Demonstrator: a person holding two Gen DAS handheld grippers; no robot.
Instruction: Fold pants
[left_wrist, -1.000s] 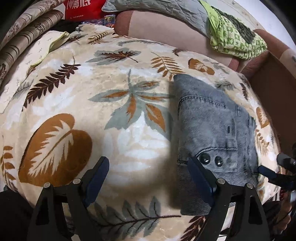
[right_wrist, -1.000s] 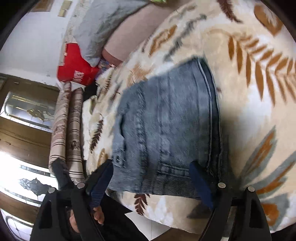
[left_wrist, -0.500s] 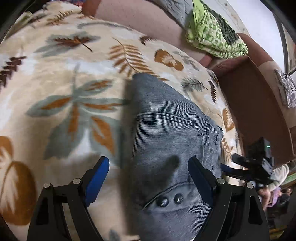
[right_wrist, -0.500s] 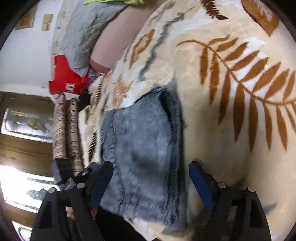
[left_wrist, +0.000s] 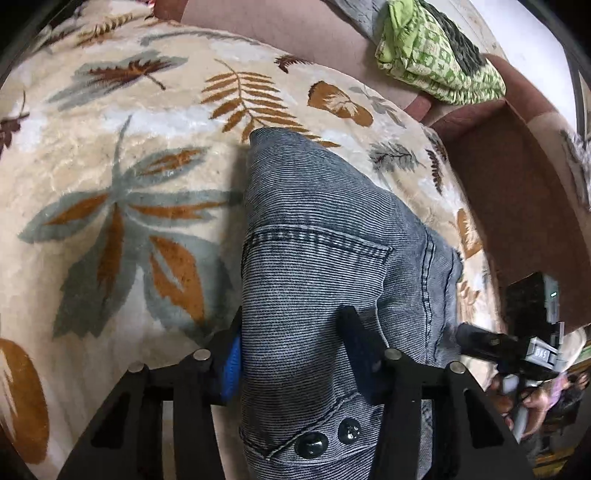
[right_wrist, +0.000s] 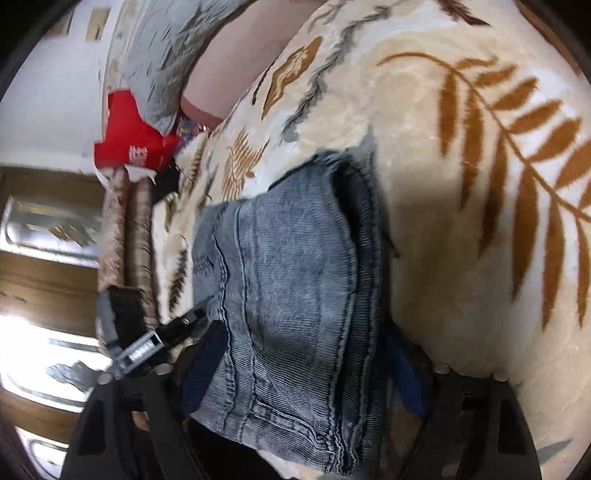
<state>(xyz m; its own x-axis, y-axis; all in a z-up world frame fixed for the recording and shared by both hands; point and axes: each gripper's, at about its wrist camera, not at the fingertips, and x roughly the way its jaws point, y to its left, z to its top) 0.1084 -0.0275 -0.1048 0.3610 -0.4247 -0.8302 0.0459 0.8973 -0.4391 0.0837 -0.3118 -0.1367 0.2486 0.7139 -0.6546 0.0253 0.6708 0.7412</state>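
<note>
Folded grey-blue denim pants (left_wrist: 314, 240) (right_wrist: 288, 258) lie on a leaf-patterned blanket (left_wrist: 129, 147) (right_wrist: 443, 184). My left gripper (left_wrist: 291, 336) is closing over the end with two dark buttons. Its blue pad touches the pants' left edge, its other finger digs into the denim, and the cloth bulges between them. My right gripper (right_wrist: 303, 354) is closing from the opposite side with the folded stack between its jaws. Denim overlaps its left finger, and its right pad stands just beside the folded edge. Each gripper shows in the other's view, the right gripper (left_wrist: 517, 347) and the left gripper (right_wrist: 147, 343).
A green patterned cloth (left_wrist: 436, 55) lies on the brown sofa back (left_wrist: 498, 184) beyond the blanket. A red bag (right_wrist: 125, 144) and a grey quilted pillow (right_wrist: 162, 55) sit at the far end. A person's hand (left_wrist: 532, 402) holds the right gripper's handle.
Both grippers have come down and in over the pants, and both have narrowed from wide open. The left one now pinches the buttoned end.
</note>
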